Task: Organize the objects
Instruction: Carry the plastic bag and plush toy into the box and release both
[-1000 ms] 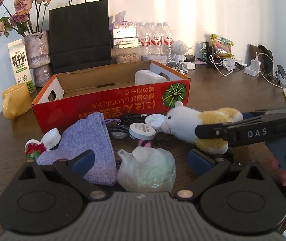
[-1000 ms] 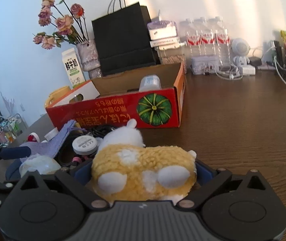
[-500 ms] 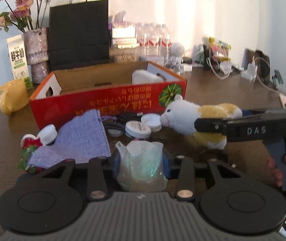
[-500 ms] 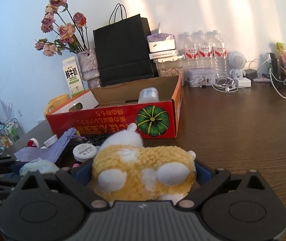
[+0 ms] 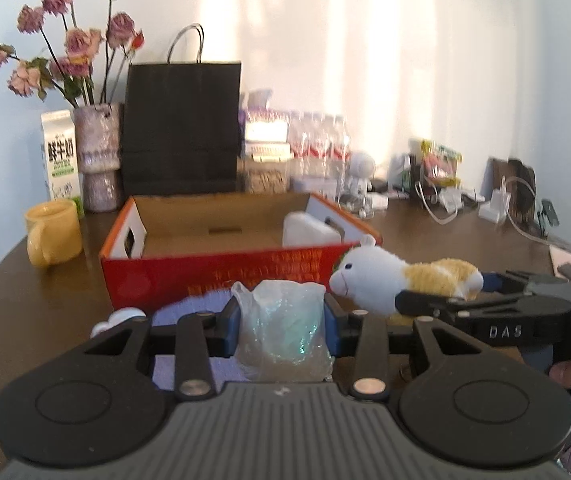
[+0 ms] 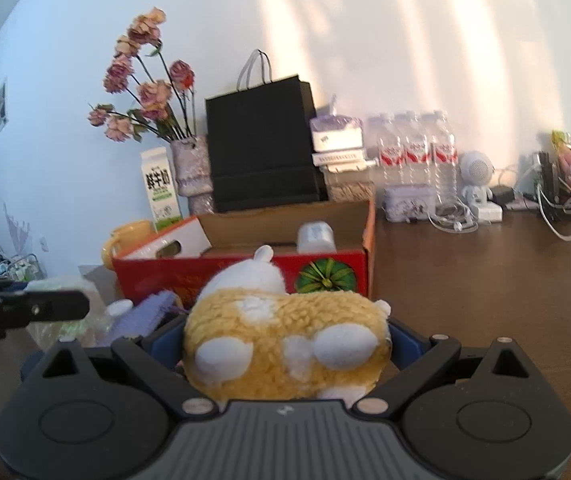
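Fingers of the left gripper [image 5: 281, 322] have just closed on a crumpled clear plastic bag [image 5: 285, 332], blue pads pressed to both its sides, bag lifted in front of the red cardboard box [image 5: 221, 276]. Right gripper [image 6: 285, 344] clamps a yellow-and-white plush animal [image 6: 285, 344] by its body; in the left view the plush head [image 5: 365, 280] sits level with the box's near right corner, close beside it.

Box top open, interior mostly bare brown card; one white rounded container [image 5: 311, 232] stands at its right end. Near wall edge runs straight across, just beyond both held things.

Lilac knitted cloth [image 5: 189, 308] and white caps [image 5: 125, 316] lie on the brown wooden desk [image 5: 45, 296] below the left gripper. Yellow mug [image 5: 53, 232] stands left of the box, apart from it.

Desk right of the box open and bare in the right view [image 6: 485, 280]. Back edge crowded: black paper bag [image 5: 181, 128], vase of dried flowers [image 5: 97, 152], milk carton [image 5: 59, 156], water bottles [image 5: 317, 148], cables.
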`<state>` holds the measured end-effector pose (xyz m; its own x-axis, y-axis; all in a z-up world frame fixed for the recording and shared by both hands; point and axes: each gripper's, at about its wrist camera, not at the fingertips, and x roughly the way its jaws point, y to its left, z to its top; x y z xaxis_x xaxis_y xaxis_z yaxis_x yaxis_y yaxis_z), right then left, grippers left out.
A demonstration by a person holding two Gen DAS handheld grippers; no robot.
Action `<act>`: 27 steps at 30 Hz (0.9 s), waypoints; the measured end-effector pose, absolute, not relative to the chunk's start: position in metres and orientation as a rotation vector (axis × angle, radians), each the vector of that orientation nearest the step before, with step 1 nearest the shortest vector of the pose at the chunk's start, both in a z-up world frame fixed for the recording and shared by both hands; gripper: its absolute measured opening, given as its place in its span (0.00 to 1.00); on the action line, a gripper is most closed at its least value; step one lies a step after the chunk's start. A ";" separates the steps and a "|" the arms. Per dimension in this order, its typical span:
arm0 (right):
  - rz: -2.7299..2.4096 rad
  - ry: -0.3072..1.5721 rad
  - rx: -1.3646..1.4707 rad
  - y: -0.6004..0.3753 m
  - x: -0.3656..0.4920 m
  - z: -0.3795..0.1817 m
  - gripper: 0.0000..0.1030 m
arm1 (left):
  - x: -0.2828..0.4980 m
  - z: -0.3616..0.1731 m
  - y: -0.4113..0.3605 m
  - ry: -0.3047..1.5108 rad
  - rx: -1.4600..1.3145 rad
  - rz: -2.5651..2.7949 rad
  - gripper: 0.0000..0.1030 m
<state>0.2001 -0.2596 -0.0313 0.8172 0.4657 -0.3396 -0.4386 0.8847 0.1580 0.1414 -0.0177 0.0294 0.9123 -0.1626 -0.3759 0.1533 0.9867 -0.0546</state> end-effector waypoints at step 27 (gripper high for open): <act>0.454 0.273 0.063 -0.139 0.314 0.029 0.96 | 0.269 0.085 0.050 0.229 -0.182 -0.038 0.39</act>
